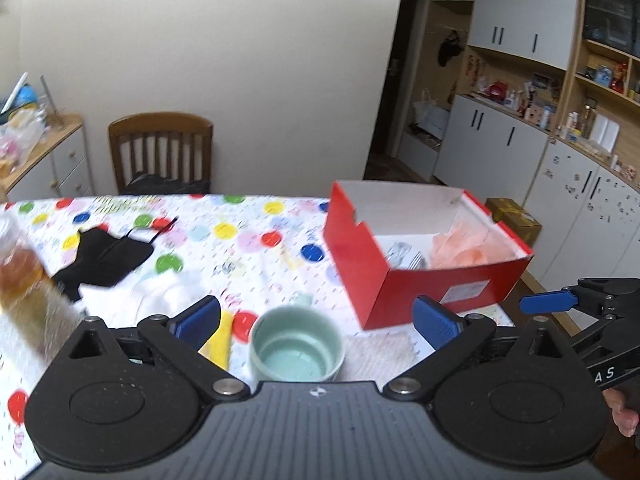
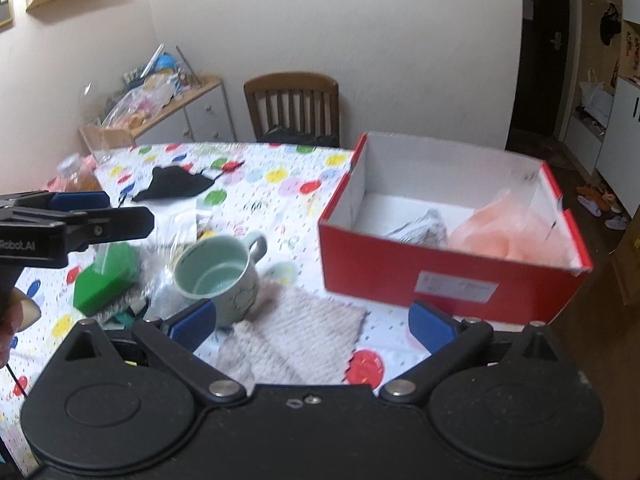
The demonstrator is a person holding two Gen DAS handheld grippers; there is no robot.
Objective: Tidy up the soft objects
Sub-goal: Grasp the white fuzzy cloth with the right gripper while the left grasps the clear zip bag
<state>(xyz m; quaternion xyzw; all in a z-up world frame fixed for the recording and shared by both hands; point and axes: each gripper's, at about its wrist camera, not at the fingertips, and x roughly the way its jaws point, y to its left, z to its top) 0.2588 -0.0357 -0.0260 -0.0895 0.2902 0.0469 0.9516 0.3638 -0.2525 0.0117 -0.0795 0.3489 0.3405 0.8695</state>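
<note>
Item: pale knitted cloth, flat on the polka-dot bench beside the red cardboard box. Both grippers' fingers spread, empty. Risk: the pale green ceramic mug rests on the cloth's edge; lifting may topple it.

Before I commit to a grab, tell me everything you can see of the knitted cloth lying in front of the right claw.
The knitted cloth is pale pinkish-grey with a ribbed, woolly-looking weave. It lies flat but rumpled on the polka-dot tablecloth, one fold near its left edge. The green mug appears to rest on its far left corner. The red box stands just beyond it; whether they touch is unclear. The open right claw hovers over it, apparently not gripping.
</note>
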